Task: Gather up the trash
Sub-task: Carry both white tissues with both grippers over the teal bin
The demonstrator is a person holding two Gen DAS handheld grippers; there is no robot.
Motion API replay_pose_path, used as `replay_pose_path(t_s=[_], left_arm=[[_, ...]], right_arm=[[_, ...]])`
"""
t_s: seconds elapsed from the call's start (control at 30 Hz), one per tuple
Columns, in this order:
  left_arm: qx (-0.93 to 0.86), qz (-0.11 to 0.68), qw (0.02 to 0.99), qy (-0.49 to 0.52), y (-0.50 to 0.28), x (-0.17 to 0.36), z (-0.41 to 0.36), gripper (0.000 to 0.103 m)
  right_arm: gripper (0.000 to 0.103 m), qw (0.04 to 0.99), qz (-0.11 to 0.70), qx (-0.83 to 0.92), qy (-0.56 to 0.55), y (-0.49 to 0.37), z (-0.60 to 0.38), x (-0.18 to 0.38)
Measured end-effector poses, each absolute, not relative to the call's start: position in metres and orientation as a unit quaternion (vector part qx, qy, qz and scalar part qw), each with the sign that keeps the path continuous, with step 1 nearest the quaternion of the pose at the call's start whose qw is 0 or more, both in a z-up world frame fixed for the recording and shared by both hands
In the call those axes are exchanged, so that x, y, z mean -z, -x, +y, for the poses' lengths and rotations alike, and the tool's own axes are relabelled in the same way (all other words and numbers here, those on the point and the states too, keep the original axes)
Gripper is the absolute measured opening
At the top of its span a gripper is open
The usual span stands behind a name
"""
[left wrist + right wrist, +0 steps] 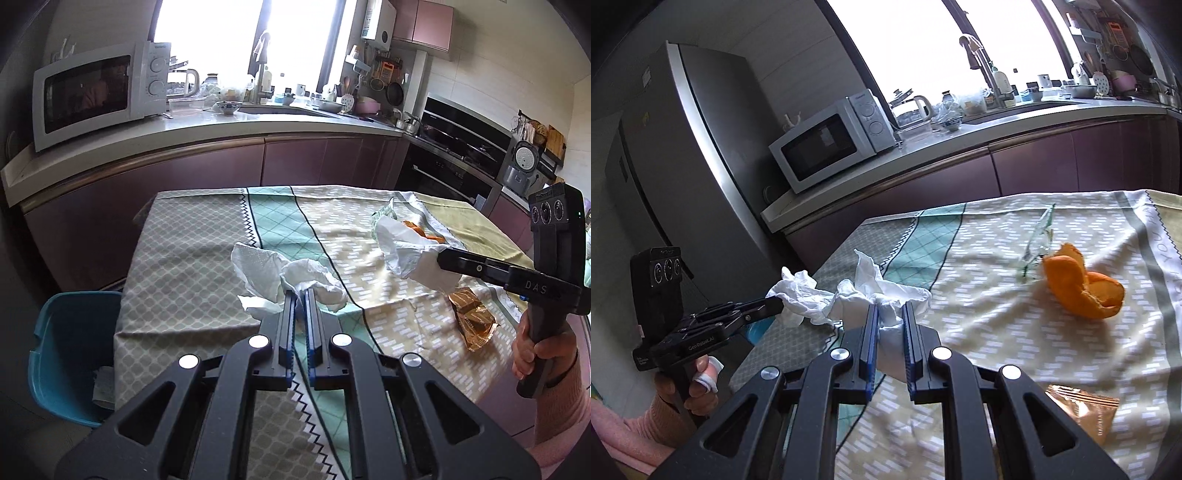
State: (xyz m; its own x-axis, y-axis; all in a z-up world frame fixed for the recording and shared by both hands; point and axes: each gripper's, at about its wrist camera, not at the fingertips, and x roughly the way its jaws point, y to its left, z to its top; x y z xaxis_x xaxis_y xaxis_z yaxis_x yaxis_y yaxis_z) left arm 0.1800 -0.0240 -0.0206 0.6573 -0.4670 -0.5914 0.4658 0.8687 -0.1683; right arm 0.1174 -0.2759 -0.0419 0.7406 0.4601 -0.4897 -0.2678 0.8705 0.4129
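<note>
"DAS" stands in pale capitals on the black body of the right gripper [439, 258], at the right edge of the left wrist view. In the right wrist view, "GenRobot.AI" runs along the side of the left gripper [777, 308], lower left of the frame, with a small white label below it too fine to read. The cloth [1156, 258] at the right edge carries large pale capitals, "YOU" among them (the rest runs off frame). The gold wrapper [1086, 410], lower right, bears print too blurred to make out.
</note>
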Motion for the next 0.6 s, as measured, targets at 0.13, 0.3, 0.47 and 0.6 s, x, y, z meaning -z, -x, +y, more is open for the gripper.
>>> replay_pose_path(t_s=[0.13, 0.3, 0.47, 0.6], left_arm=[[0.238, 0.318, 0.918, 0.005, -0.174, 0.016, 0.001, 0.006], [0.211, 0.314, 0.926, 0.015, -0.166, 0.012, 0.032, 0.006], [0.190, 0.308, 0.932, 0.019, -0.160, 0.008, 0.058, 0.006], [0.176, 0.304, 0.936, 0.022, -0.157, 0.006, 0.075, 0.006]], right_arm=[[0.012, 0.914, 0.303, -0.221, -0.156, -0.125, -0.251, 0.039], [0.012, 0.906, 0.309, -0.246, -0.151, -0.134, -0.225, 0.038], [0.012, 0.899, 0.314, -0.267, -0.145, -0.143, -0.201, 0.037], [0.012, 0.893, 0.321, -0.283, -0.140, -0.151, -0.182, 0.037]])
